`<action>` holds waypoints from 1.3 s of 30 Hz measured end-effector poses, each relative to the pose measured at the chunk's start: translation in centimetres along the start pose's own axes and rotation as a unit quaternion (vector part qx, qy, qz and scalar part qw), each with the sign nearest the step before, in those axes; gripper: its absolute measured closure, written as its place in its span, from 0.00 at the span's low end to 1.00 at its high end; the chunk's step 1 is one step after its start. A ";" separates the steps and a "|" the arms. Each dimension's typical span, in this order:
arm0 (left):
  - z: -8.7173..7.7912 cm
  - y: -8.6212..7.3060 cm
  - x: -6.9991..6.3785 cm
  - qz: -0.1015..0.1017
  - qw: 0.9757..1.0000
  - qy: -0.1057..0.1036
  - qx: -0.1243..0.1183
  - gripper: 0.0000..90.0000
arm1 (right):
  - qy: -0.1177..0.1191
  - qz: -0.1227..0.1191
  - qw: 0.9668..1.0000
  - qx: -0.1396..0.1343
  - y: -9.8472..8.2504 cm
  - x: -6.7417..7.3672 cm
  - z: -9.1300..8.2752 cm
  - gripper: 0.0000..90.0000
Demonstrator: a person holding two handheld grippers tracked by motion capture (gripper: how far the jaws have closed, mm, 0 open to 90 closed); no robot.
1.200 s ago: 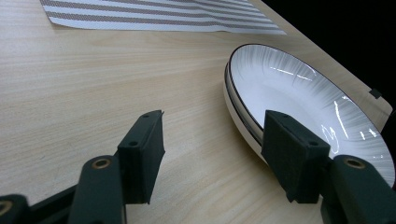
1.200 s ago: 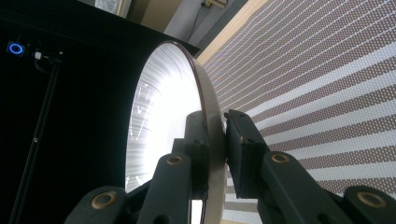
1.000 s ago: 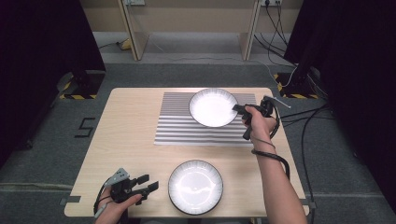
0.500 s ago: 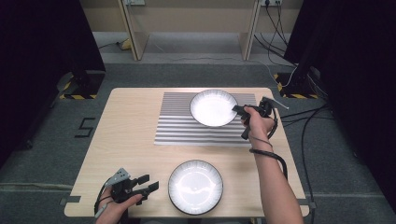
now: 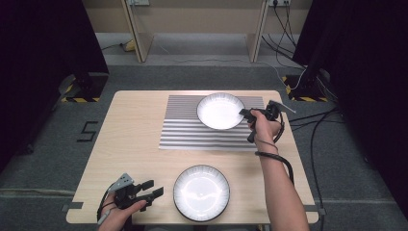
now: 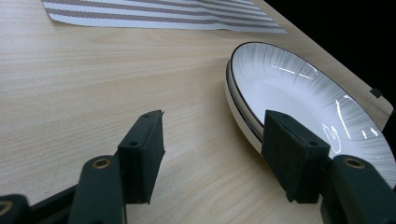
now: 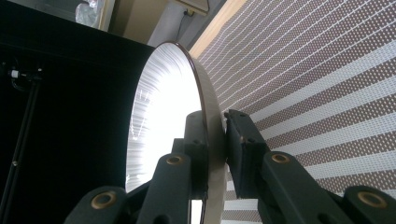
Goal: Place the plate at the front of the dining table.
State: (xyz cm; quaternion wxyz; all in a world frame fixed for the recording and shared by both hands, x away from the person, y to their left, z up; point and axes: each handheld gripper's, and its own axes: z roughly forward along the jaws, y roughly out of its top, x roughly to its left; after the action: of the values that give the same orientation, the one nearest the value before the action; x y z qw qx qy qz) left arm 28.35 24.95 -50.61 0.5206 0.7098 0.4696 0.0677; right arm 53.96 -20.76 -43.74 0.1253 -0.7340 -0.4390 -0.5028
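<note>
Glazed ceramic, stiff and slippery: the far plate (image 5: 220,110) suits a rim grip; right gripper (image 7: 215,135) jaws clamp its rim, left gripper (image 6: 210,154) jaws gape apart.

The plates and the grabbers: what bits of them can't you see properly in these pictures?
- Far plate, right gripper view: its rim sits between the fingers, and its near part is cut off by the bottom edge.
- Near plate, left gripper view: one finger covers part of the rim.
- Left gripper, high view: the hand is cut off by the bottom edge.
</note>
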 end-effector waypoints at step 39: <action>0.0 -0.2 0.1 -0.002 1.000 -0.002 0.004 0.43 | -0.052 0.021 0.998 -0.009 0.6 -1.7 3.4 0.87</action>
State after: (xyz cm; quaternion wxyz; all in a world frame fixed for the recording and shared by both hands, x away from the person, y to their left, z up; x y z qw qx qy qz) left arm 28.26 24.98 -50.82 0.5184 0.7115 0.4701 0.0634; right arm 56.35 -19.84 -46.64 0.1060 -0.7691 -0.4251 -0.4653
